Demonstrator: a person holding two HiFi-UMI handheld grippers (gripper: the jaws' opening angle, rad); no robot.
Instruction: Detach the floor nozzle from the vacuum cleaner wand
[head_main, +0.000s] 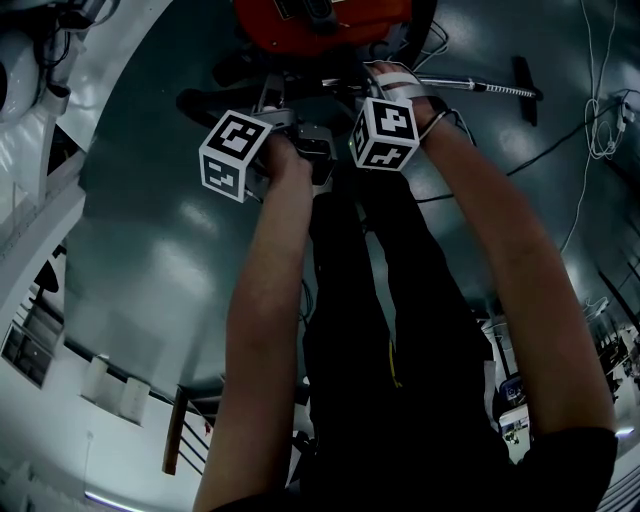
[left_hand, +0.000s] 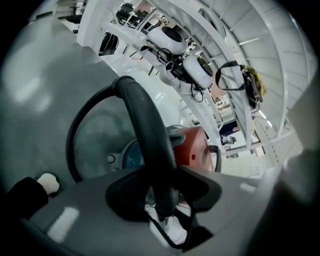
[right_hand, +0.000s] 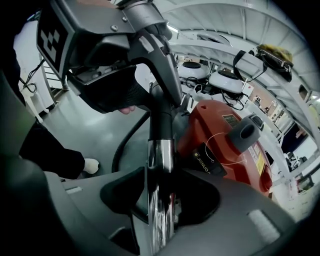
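Over grey floor (head_main: 150, 230), beside red vacuum (right_hand: 210, 125): clamped left gripper (left_hand: 162, 210) on black handle (left_hand: 147, 130), right gripper (right_hand: 160, 215) on chrome wand (right_hand: 161, 165).

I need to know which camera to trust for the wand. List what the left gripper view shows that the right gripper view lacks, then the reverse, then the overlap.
Left gripper view only: the hose's whole loop over the floor, and a round blue-grey disc low on the machine. Right gripper view only: the chrome wand between its jaws, the left gripper clamped above it, and a grey port. Both: the black handle tube, the red canister, a white shoe tip.
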